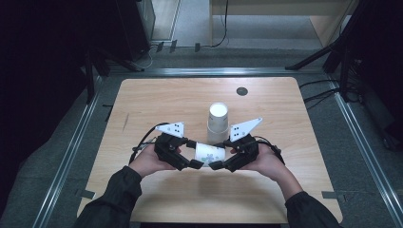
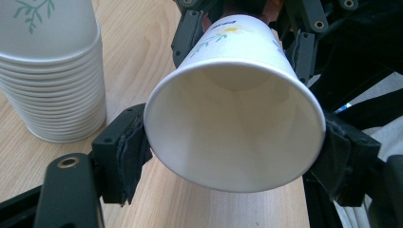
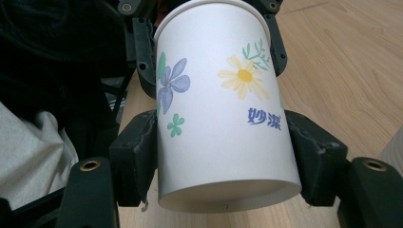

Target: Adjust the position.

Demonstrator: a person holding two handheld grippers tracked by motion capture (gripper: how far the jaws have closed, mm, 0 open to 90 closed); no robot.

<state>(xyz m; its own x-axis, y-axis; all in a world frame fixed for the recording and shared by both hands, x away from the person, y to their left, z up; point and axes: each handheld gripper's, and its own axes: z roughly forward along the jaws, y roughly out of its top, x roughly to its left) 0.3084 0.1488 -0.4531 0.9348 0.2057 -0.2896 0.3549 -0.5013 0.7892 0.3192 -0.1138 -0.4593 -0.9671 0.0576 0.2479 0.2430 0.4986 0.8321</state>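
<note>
A white paper cup printed with flowers lies on its side in the air just above the wooden table, held between both grippers. My left gripper grips it at the open rim; in the left gripper view the pads touch the rim on both sides of the cup. My right gripper is shut on the cup near its base, its pads pressing the wall of the cup. An upside-down stack of like cups stands just behind.
The stack of cups sits close beside the left gripper. A small dark round disc is set in the table near its far edge. Metal rails run along both sides of the table.
</note>
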